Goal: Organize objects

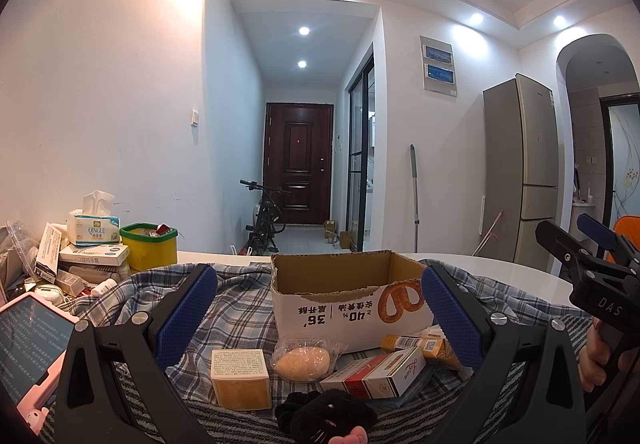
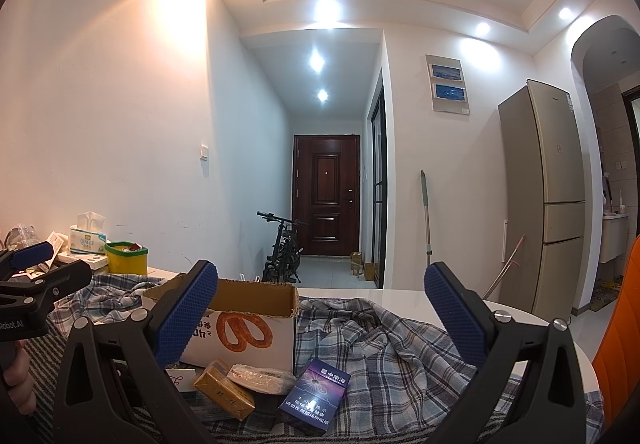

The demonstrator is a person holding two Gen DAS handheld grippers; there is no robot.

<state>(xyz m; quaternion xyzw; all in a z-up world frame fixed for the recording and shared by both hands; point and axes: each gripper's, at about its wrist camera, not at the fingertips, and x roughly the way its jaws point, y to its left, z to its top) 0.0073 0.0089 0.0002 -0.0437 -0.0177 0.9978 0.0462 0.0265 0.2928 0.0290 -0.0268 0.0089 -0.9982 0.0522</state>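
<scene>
The left claw (image 1: 320, 328) is spread wide and empty above a plaid cloth (image 1: 240, 312) on the worktop (image 1: 500, 264). Between its pads, at 12 o'clock, stands an open cardboard box (image 1: 348, 296) with a pretzel picture and upside-down print reading "40%" and "36". Nearer the claw lie a yellow box (image 1: 240, 378) at 7 o'clock, a bagged bun (image 1: 303, 363) at 6, a red-and-white pack (image 1: 378, 372) at 5, and a black plush toy (image 1: 326, 412) at the bottom edge. A yellow carton (image 1: 418, 345) rests just beside the box at 4 o'clock. At 9 o'clock a tissue pack (image 1: 93, 230) reads "QINGLU", next to a yellow tub (image 1: 150, 246). A pink phone (image 1: 28, 348) shows at 8 o'clock.

The right claw (image 2: 322, 320) is likewise wide apart, holding nothing. A blue pack (image 2: 314, 398) with Chinese lettering lies at 6 o'clock between its pads; a gold pack (image 2: 224, 390) sits at 7. In the left view the right claw reads "DAS", gripped by a hand (image 1: 600, 356) at 3 o'clock, level over the worktop.
</scene>
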